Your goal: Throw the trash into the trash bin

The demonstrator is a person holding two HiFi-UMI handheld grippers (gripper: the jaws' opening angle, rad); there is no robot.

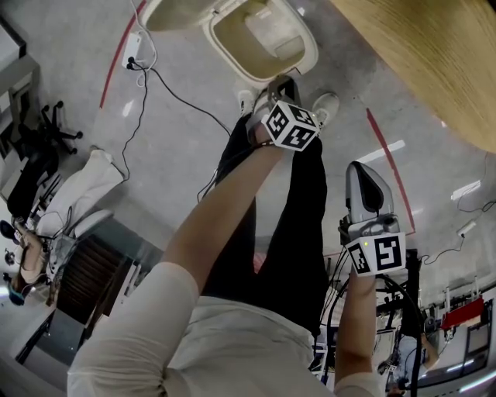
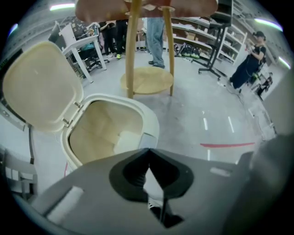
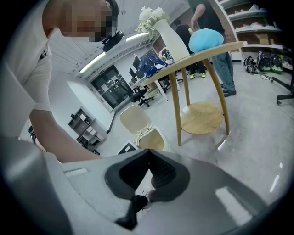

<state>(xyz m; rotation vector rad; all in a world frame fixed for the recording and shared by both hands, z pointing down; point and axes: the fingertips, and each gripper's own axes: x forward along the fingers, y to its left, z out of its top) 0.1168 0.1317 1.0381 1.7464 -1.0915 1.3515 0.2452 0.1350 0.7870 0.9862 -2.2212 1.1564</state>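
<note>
Trash bin [image 1: 221, 43] is open, with its cream lid [image 1: 174, 12] tipped back. It sits just ahead of and below the left gripper [image 1: 280, 84], which points steeply down at the near rim. In the left gripper view, the bin [image 2: 151, 120] fills the space just beyond the jaw tips, with the lid [image 2: 41, 87] up on their left. A pale lump [image 2: 126, 140] lies inside the bin close to the tips; it may be the trash, can't tell.

Left gripper [image 2: 148, 150] has its jaws closed tip to tip with nothing between them; only floor shows through the gap behind the tips.

Right gripper [image 1: 366, 177] is held back at the person's right side, well apart from the bin and angled down. Right gripper [image 3: 148, 152] also has its jaws closed together and is empty. From it, the bin [image 3: 158, 134] is far ahead and slightly left.

Wooden table [image 3: 197, 55] stands ahead and right of the right gripper. It carries a white vase with flowers [image 3: 172, 41] and a blue object [image 3: 205, 39]. The table's lower shelf [image 2: 147, 80] is beyond the bin from the left gripper. Red floor tape [image 2: 227, 144] lies to the right of the left jaws.
</note>
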